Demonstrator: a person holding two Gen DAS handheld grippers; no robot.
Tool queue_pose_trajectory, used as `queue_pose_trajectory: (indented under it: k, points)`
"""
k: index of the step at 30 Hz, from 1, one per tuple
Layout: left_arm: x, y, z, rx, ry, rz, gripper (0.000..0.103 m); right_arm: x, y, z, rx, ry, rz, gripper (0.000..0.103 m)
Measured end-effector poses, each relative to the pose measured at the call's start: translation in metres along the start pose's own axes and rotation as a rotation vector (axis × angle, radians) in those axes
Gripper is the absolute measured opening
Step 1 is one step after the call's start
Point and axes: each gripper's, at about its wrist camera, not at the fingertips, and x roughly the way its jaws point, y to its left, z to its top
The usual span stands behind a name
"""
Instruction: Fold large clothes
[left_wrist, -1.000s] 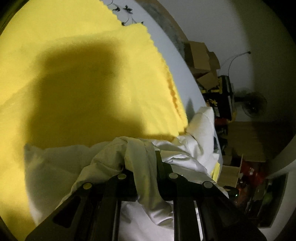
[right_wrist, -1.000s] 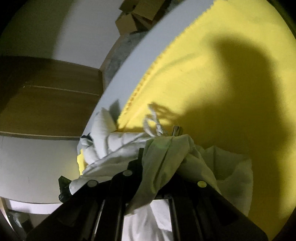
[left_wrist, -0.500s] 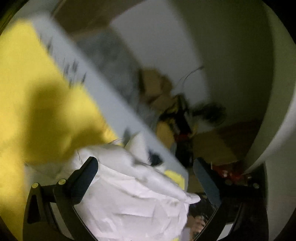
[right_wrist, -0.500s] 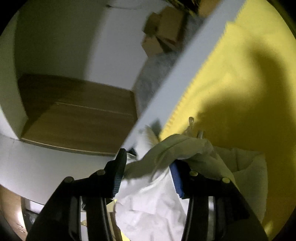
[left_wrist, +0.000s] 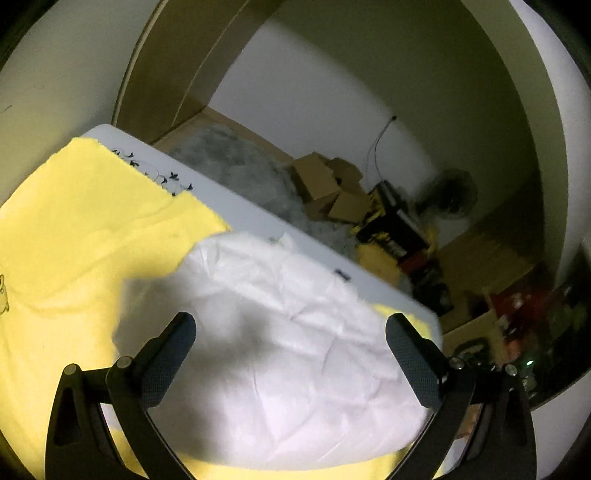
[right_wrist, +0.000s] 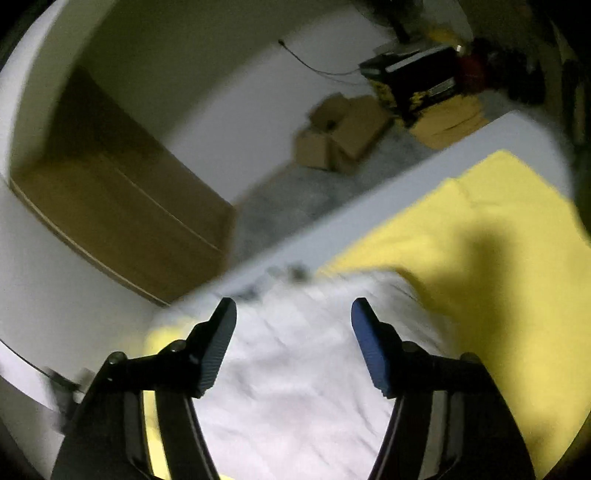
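Both wrist views look down at a slant on the work surface. The white garment (left_wrist: 288, 332) lies in a rumpled, roughly folded heap on the yellow cloth (left_wrist: 92, 229), near the far edge of the white table (left_wrist: 243, 214). Its top reaches just past the cloth's edge onto bare tabletop.

I read the left gripper (left_wrist: 290, 343) as spread to its widest. Nothing sits between its fingers; the garment shows below and beyond them, not touching the pads. A shadow falls across the near-left part of the garment.

In the blurred right wrist view, the right gripper (right_wrist: 293, 317) is parted, its jaws opening, with nothing between them. The garment (right_wrist: 295, 369) lies under the gap, clear of the blue-faced fingers (right_wrist: 369, 347). Yellow cloth (right_wrist: 498, 295) fills the right side of that view, with a broad shadow over it.

Background, left view: cardboard boxes (left_wrist: 325, 184) on the floor by the wall, a black and yellow crate (left_wrist: 395, 225) beside them, a fan (left_wrist: 452, 195) further right. A wooden panel (right_wrist: 122, 206) stands against the wall in the right view.
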Motion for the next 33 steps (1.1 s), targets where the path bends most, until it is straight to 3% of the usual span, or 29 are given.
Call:
queue_pose_trajectory:
  k: [2,4,6,8,11,13,15,16,20,26,33]
  points:
    - [0.013,-0.01,-0.024,0.02,0.006,0.034,0.101,0.002,0.021,-0.031,-0.093,0.008,-0.081,0.05]
    - [0.034,-0.026,-0.044,0.054,-0.002,0.089,0.101,0.01,0.042,-0.052,-0.132,0.022,-0.046,0.03]
    - [0.054,-0.042,-0.057,0.1,-0.048,0.188,0.101,0.024,0.071,-0.073,-0.166,0.038,-0.041,0.023]
    - [0.079,-0.059,-0.069,0.173,-0.091,0.296,0.101,0.043,0.096,-0.085,-0.202,0.045,-0.036,0.023]
    - [0.113,-0.064,-0.078,0.263,-0.083,0.414,0.101,0.086,0.129,-0.098,-0.254,0.072,-0.038,0.023]
    - [0.132,-0.048,-0.076,0.241,-0.06,0.505,0.101,0.122,0.141,-0.105,-0.292,0.1,-0.086,0.023]
    - [0.156,-0.019,-0.074,0.205,0.024,0.596,0.103,0.167,0.143,-0.112,-0.327,0.125,-0.151,0.023]
    - [0.167,-0.005,-0.074,0.194,0.051,0.598,0.103,0.182,0.14,-0.114,-0.335,0.141,-0.164,0.023]
    - [0.177,0.001,-0.078,0.233,0.011,0.61,0.103,0.224,0.131,-0.108,-0.35,0.174,-0.126,0.023]
    - [0.18,0.005,-0.093,0.216,-0.078,0.629,0.103,0.239,0.122,-0.106,-0.332,0.147,-0.039,0.023]
    - [0.184,0.003,-0.092,0.22,-0.07,0.648,0.103,0.243,0.125,-0.11,-0.353,0.123,-0.062,0.023]
